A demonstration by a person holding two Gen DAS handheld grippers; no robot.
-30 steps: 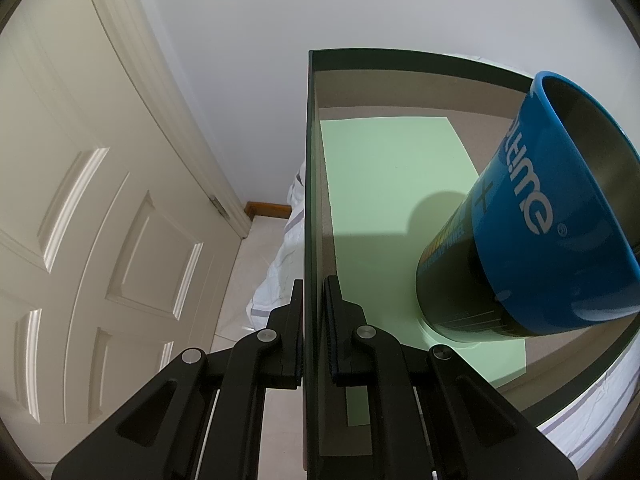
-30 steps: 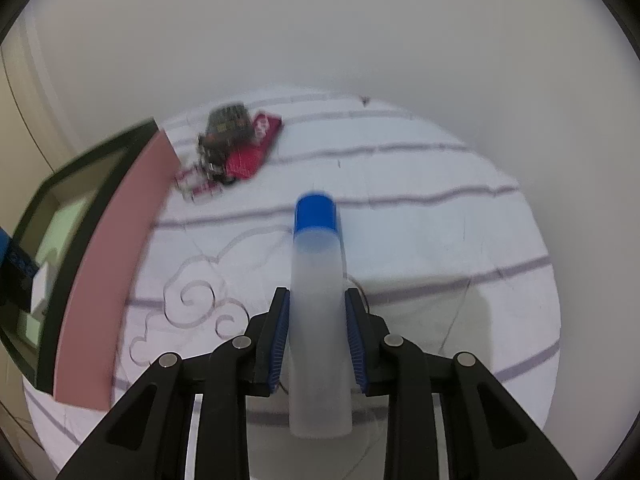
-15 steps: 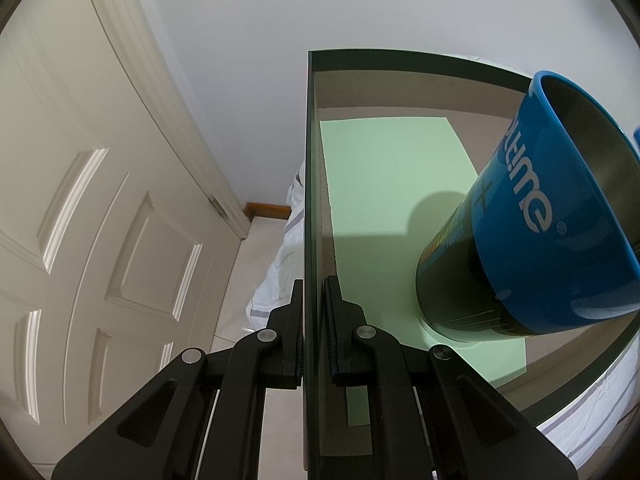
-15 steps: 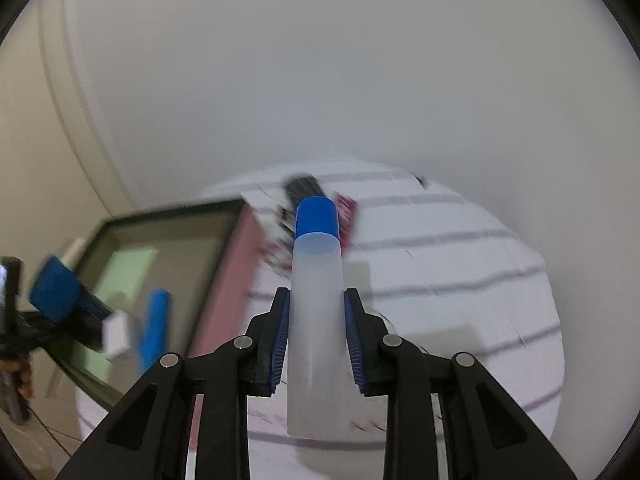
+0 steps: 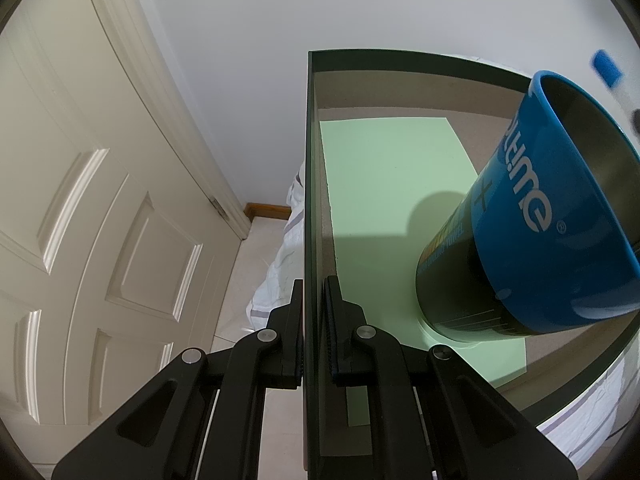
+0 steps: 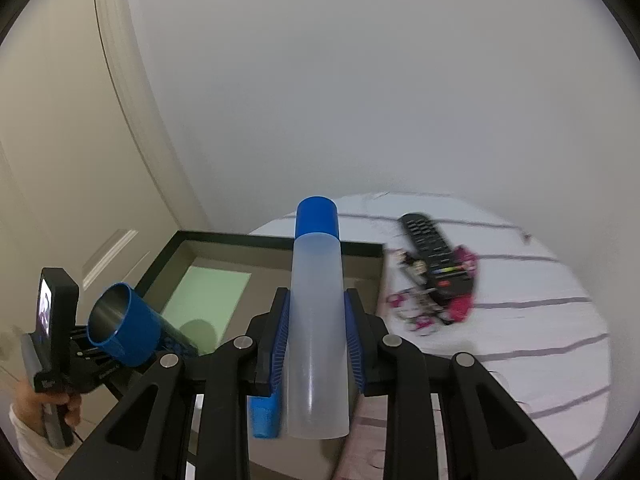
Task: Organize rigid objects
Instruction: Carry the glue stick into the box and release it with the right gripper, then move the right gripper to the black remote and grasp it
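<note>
My right gripper is shut on a translucent bottle with a blue cap, held above the near side of an open dark-rimmed box. The cap also shows at the top right of the left wrist view. My left gripper is shut on the box's left wall. Inside the box, on a pale green sheet, a blue cup leans tilted; the right wrist view shows this cup next to the left gripper. A small blue object lies in the box below my right fingers.
A black remote and pink trinkets lie on the striped white bed sheet right of the box. A cream door and white wall stand left of and behind it. A person's hand holds the left gripper.
My right gripper has carried the bottle up and leftwards from over the bed to over the box. The bottle's cap has come into the left wrist view. The left gripper has stayed put.
</note>
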